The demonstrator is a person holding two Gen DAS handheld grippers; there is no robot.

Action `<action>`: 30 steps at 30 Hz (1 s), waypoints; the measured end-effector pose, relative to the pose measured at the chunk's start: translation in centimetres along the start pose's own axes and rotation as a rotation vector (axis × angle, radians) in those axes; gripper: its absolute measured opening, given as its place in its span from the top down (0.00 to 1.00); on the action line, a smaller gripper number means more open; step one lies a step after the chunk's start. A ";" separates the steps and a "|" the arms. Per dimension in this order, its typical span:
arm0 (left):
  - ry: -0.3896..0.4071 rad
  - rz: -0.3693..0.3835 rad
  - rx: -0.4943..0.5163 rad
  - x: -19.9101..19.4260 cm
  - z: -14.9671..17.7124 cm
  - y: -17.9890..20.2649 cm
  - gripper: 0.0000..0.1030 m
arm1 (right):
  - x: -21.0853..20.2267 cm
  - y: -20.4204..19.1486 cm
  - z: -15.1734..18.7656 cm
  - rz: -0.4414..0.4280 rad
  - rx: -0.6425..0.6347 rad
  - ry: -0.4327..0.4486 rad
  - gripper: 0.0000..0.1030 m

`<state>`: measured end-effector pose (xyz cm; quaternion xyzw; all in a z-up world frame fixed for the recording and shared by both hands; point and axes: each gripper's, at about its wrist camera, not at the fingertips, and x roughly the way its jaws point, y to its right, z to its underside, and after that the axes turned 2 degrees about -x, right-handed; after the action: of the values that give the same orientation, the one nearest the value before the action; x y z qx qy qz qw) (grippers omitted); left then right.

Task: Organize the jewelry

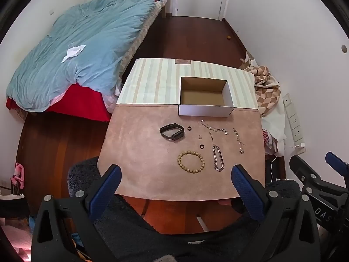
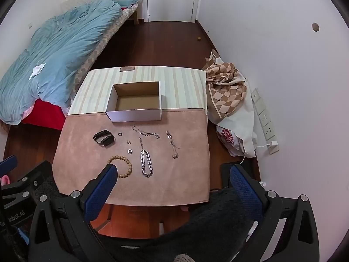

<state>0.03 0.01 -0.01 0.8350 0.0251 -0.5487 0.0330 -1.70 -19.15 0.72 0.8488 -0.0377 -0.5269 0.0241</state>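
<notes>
An empty white cardboard box (image 1: 205,110) (image 2: 134,114) stands open on the table's far half. In front of it on the pink mat lie a black wristband (image 1: 171,131) (image 2: 104,138), a wooden bead bracelet (image 1: 191,162) (image 2: 125,163), a thick silver chain (image 1: 217,157) (image 2: 146,163), two thin chains (image 1: 214,128) (image 1: 238,140), two small rings (image 1: 189,128) (image 1: 202,146) and a tiny earring (image 1: 199,137). My left gripper (image 1: 175,174) is open and empty, held above the table's near edge. My right gripper (image 2: 172,174) is open and empty, beside it on the right.
The table carries a pink mat (image 1: 135,152) and a striped cloth (image 1: 152,80). A bed with a blue duvet (image 1: 76,50) stands left. A checked cloth (image 1: 266,87) and wall sockets (image 1: 294,122) are on the right. Dark wood floor (image 1: 192,37) lies beyond.
</notes>
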 end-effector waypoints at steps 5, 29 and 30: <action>0.011 0.016 0.002 0.0 0.0 -0.1 0.00 | -0.1 -0.3 0.3 -0.002 -0.004 -0.004 0.00; 0.007 0.002 -0.001 0.2 0.4 -0.6 0.00 | -0.4 0.0 0.2 0.009 -0.013 0.000 0.00; 0.007 0.002 -0.002 0.2 0.4 -0.6 0.00 | -0.3 0.0 0.2 0.009 -0.013 0.000 0.00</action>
<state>-0.31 0.56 -0.32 0.8370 0.0250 -0.5456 0.0342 -2.01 -19.13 0.92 0.8485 -0.0380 -0.5269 0.0320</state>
